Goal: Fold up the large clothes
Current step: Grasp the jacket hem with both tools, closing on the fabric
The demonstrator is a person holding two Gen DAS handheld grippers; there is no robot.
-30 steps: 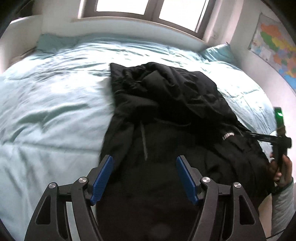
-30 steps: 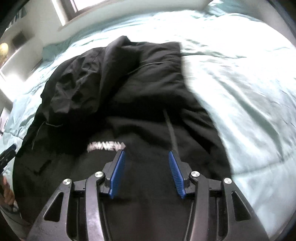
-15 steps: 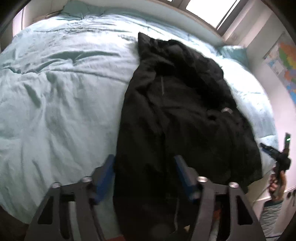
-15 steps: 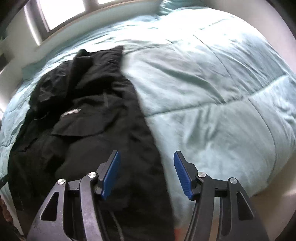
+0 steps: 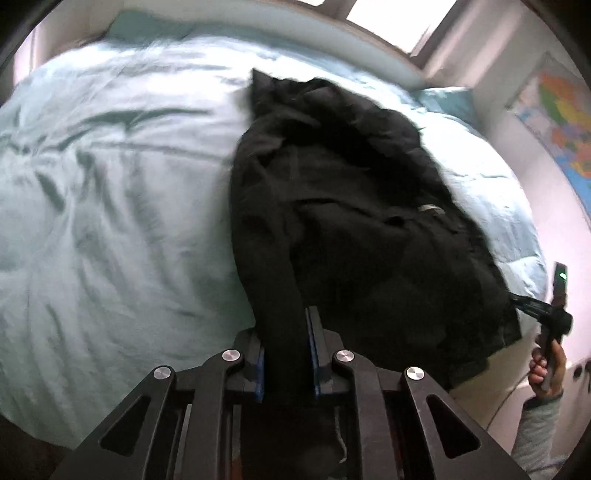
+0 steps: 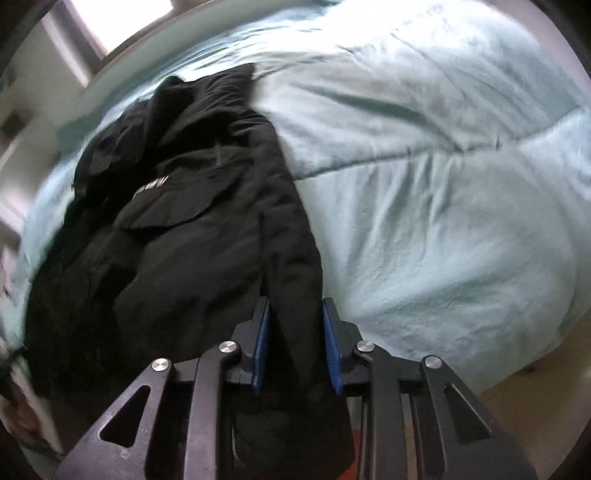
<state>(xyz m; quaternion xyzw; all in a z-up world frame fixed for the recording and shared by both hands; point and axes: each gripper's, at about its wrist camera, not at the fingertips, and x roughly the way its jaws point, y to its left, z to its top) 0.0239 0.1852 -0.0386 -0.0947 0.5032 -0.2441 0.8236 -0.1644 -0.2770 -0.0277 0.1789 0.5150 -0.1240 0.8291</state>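
I have the black coat point(image 5: 354, 206) by its near edge, the end that hangs off the foot of the bed point(image 5: 110, 206). My left claw point(image 5: 286, 354) is pinched narrow on a thick fold of it, cloth filling the gap between the blue pads point(image 5: 313, 354). My right claw point(image 6: 295, 347) grips another bunch of the same edge point(image 6: 295, 258), a little less tight. The rest of the coat lies rumpled along the bed, its far end reaching toward the window point(image 5: 384, 18). I judge this as the start of a fold: both corners taken. Next I should lift both evenly and carry the edge over toward the window end, keeping the cloth taut between my claws.
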